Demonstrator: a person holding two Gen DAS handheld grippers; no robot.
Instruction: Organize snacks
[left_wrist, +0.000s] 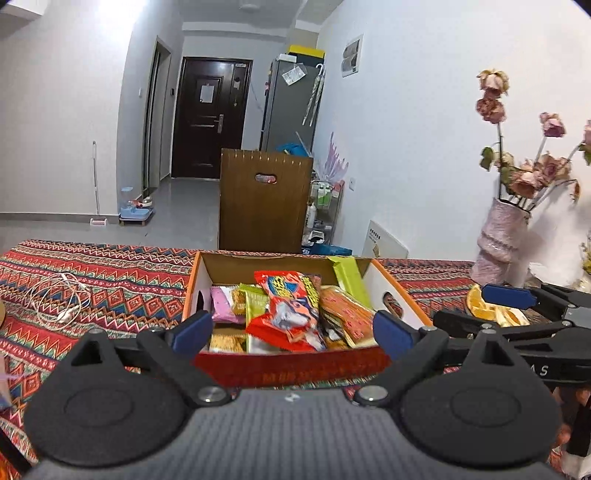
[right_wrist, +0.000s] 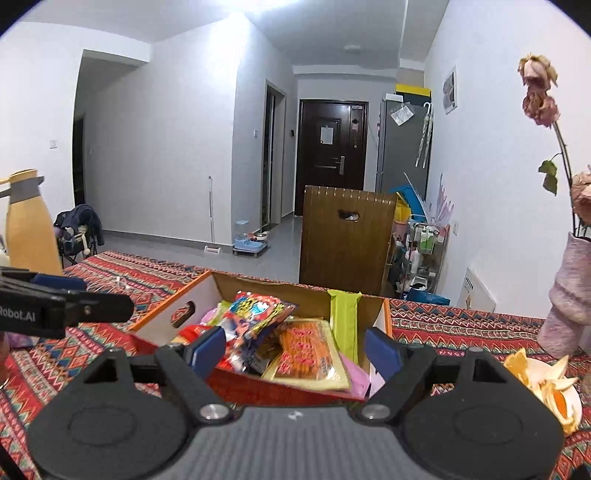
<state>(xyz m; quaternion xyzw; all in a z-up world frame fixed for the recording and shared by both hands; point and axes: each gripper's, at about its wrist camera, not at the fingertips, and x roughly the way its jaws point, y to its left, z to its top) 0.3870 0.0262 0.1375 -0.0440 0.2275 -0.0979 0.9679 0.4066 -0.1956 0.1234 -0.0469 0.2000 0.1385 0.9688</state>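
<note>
Snacks (left_wrist: 284, 314) fill the box (left_wrist: 295, 365) on the patterned tabletop (left_wrist: 92, 266). Left claw (left_wrist: 293, 330) and right claw (right_wrist: 295, 354) hang before it, both spread wide and empty. Vase (left_wrist: 498, 240) and peel plate (right_wrist: 554, 387) stand to the right.

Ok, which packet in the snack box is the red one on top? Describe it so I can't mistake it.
On the patterned tablecloth stands an open cardboard box full of snacks. The red packet lies on top near the middle, slanting across the pile. Alone among its neighbours, it is bright red with yellow lettering; beside it lie an orange packet and a pink one.
</note>
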